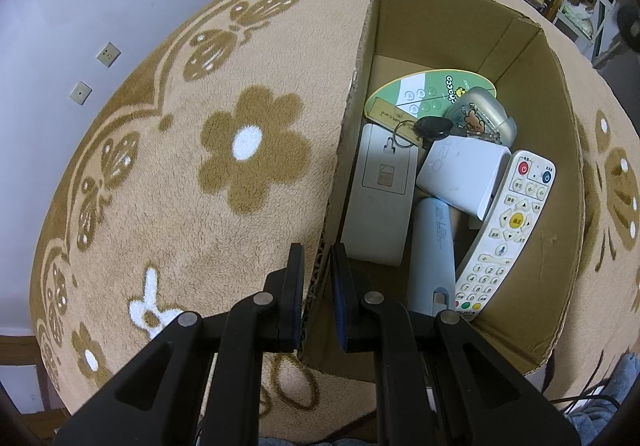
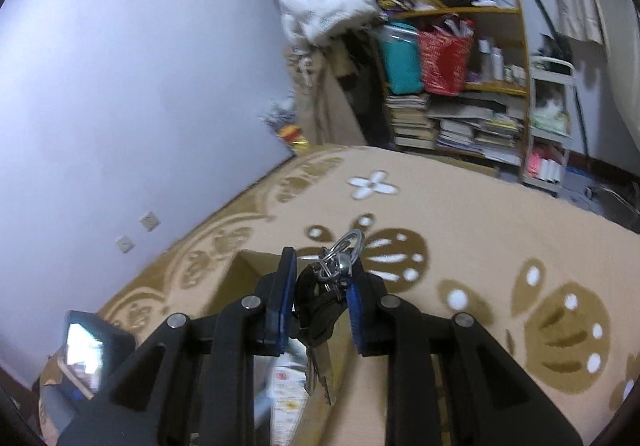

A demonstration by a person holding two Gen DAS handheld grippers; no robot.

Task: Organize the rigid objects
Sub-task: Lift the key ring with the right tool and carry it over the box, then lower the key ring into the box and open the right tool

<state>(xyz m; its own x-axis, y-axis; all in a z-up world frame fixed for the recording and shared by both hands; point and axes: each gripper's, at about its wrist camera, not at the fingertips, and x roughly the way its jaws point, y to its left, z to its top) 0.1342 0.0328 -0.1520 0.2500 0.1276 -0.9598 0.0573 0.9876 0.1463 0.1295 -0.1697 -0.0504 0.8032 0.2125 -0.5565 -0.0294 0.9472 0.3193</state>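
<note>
An open cardboard box (image 1: 560,150) stands on a beige flowered cloth. It holds a white remote (image 1: 508,230), a white flat device (image 1: 384,198), a white adapter (image 1: 460,178), a pale blue tube (image 1: 434,250), a green disc, a silver case and a black key fob on a ring (image 1: 434,128). My left gripper (image 1: 318,278) is shut on the box's near left wall (image 1: 320,270). My right gripper (image 2: 320,286) is shut on a bunch of keys (image 2: 320,310) with a black fob and metal rings, held above the cloth; the box corner (image 2: 248,266) shows below it.
The cloth-covered table (image 1: 168,174) stretches left of the box. A phone with a lit screen (image 2: 88,350) stands at the lower left of the right wrist view. Shelves of books and bags (image 2: 448,86) stand behind the table, beside a pale wall.
</note>
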